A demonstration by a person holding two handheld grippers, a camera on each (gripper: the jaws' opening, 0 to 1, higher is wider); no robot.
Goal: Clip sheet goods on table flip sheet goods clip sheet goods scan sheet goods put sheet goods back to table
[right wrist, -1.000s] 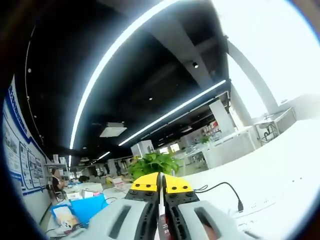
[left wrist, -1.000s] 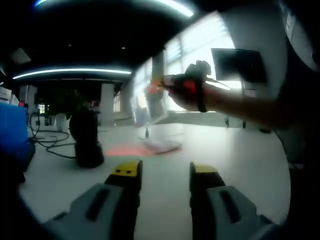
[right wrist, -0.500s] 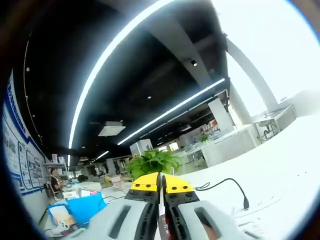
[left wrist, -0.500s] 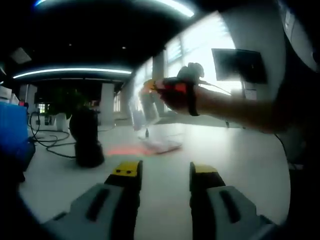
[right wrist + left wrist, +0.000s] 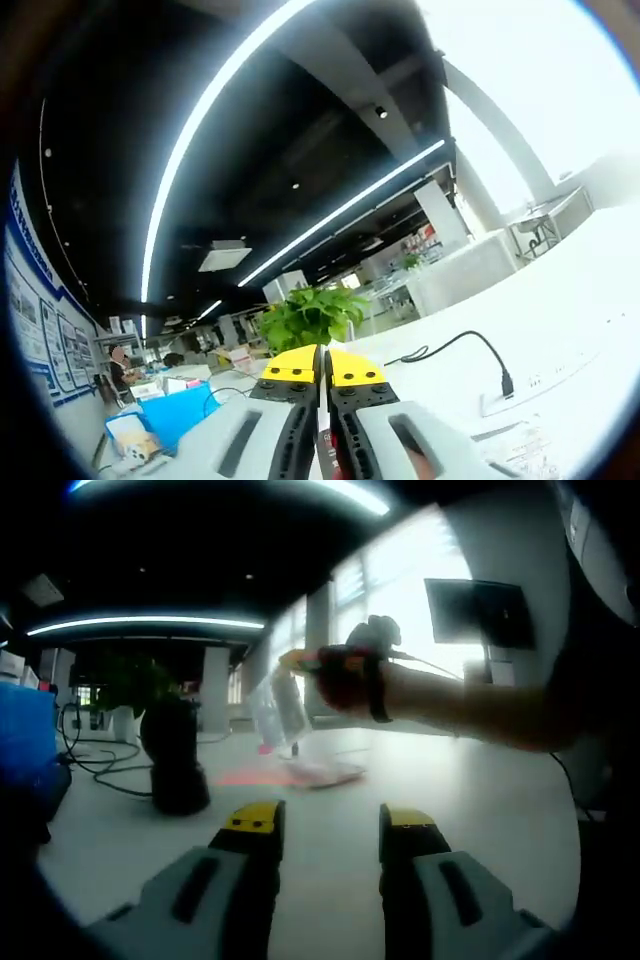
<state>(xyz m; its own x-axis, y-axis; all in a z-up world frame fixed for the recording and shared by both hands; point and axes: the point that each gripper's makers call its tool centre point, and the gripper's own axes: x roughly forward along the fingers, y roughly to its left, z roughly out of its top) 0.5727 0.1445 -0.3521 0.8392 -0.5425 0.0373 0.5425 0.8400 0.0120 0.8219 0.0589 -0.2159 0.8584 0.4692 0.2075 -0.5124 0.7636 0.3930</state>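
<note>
Left gripper view: the left gripper (image 5: 330, 825), grey-bodied with yellow-tipped fingers, hangs low over the pale white table (image 5: 480, 790), its fingers apart with nothing between them. Ahead on the left stands a black rounded scanner stand (image 5: 176, 760), and a patch of red light (image 5: 250, 778) lies on the tabletop just beside it. A flat pale packet (image 5: 325, 772) rests on the table just past that glow. Above it the person's hand (image 5: 345, 675), with a dark strap round the wrist, carries the right gripper, whose tip holds a thin, clear sheet goods pouch (image 5: 278, 710) up in the air over the table. Any print on the pouch is too blurred to read. A dark monitor (image 5: 478, 612) sits at the right, and black cables (image 5: 95, 760) trail at the left.

Right gripper view: the right gripper (image 5: 322, 372) points upward towards the ceiling lights, its yellow fingertips pressed together on the thin edge of the sheet. A green leafy plant (image 5: 310, 315) stands behind, and a black cable (image 5: 450, 350) runs over the white table. Blue wall posters (image 5: 45, 350) at the left carry writing too small to read.
</note>
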